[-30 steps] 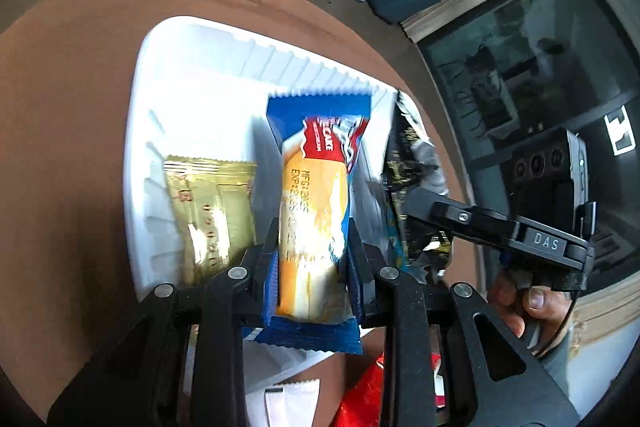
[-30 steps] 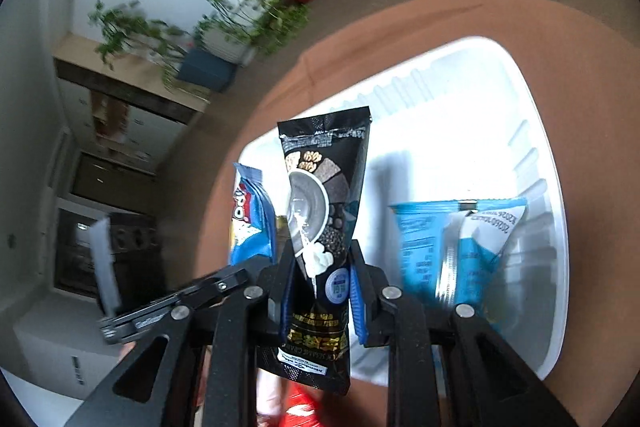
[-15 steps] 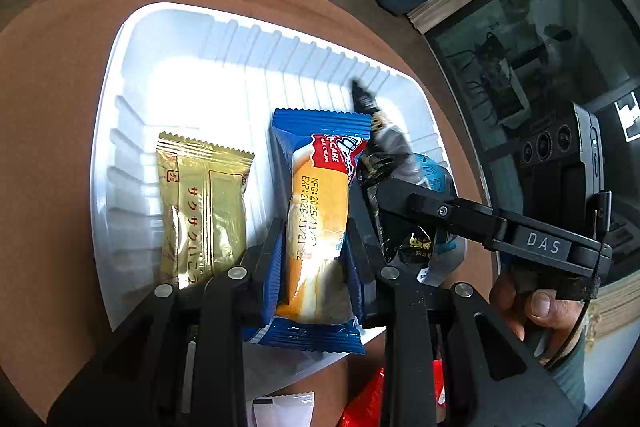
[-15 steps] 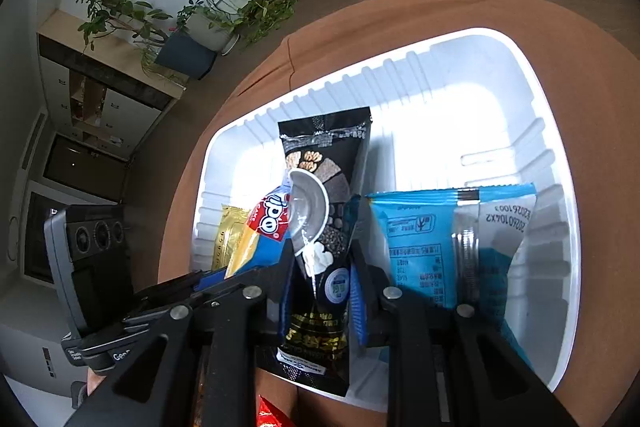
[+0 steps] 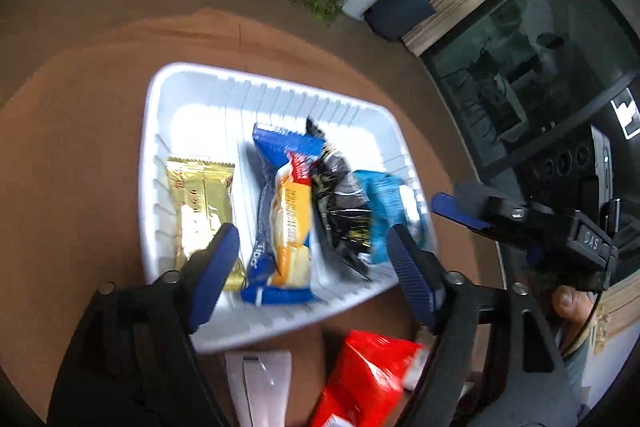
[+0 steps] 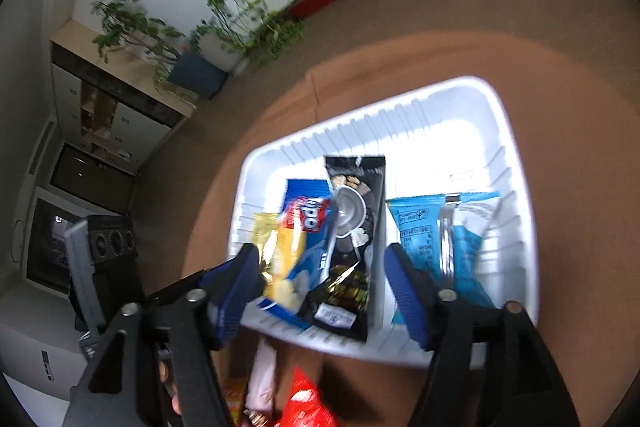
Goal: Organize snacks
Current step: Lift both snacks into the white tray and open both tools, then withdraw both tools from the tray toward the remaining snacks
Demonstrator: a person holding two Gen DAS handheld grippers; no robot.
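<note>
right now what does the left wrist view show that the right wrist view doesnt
Left wrist view only: the gold packet in full, lying flat, and the right tongs open at the tray's side.
Right wrist view only: the light blue packet sharp, label side up, and the black packet whole.
Both: the white tray on the brown cloth, the blue cake bar, a red packet outside the tray; each view's own tongs open, having just been opening, with nothing held.

Black left gripper (image 5: pixel 312 259), blue ribbed pads (image 5: pixel 412 275), silver screws.
</note>
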